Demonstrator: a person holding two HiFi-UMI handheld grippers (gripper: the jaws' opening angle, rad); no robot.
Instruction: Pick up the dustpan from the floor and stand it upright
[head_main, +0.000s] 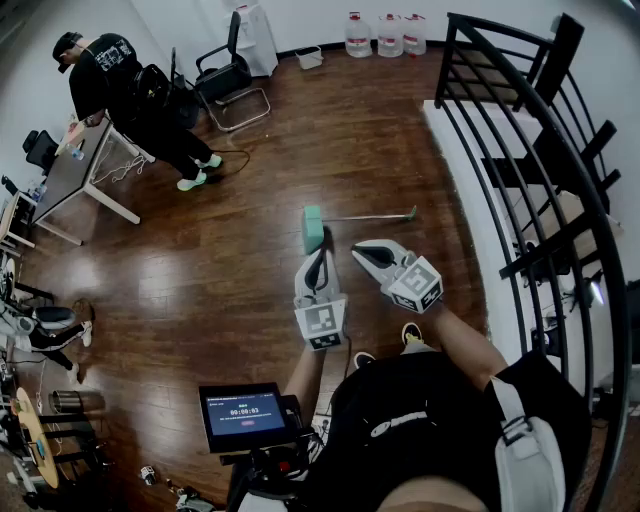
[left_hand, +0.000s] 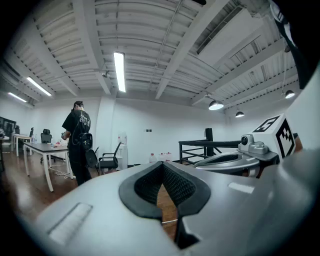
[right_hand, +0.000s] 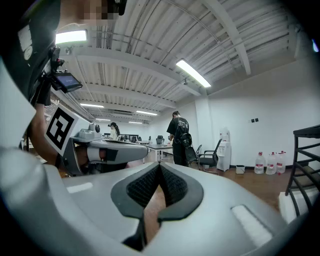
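- dark wooden floor (head_main: 250, 260), open office room, white walls.
- dustpan (head_main: 313, 228): green, lying flat on the floor just ahead of both sets of fingertips; its long thin handle (head_main: 370, 216) runs off past the right fingertips.
- left gripper (head_main: 322, 252): fingers pressed together, nothing between them; held beside the right one.
- right gripper (head_main: 359, 250): fingers closed tip to tip, empty.
- person in black (head_main: 130, 95): standing at a desk (head_main: 75, 175), far ahead and left of the fingertips.
- office chair (head_main: 232, 80): well beyond the left fingertips.
- water jugs (head_main: 385, 35): three, against the far wall.
- black railing (head_main: 540, 150): to the right of the right fingers.
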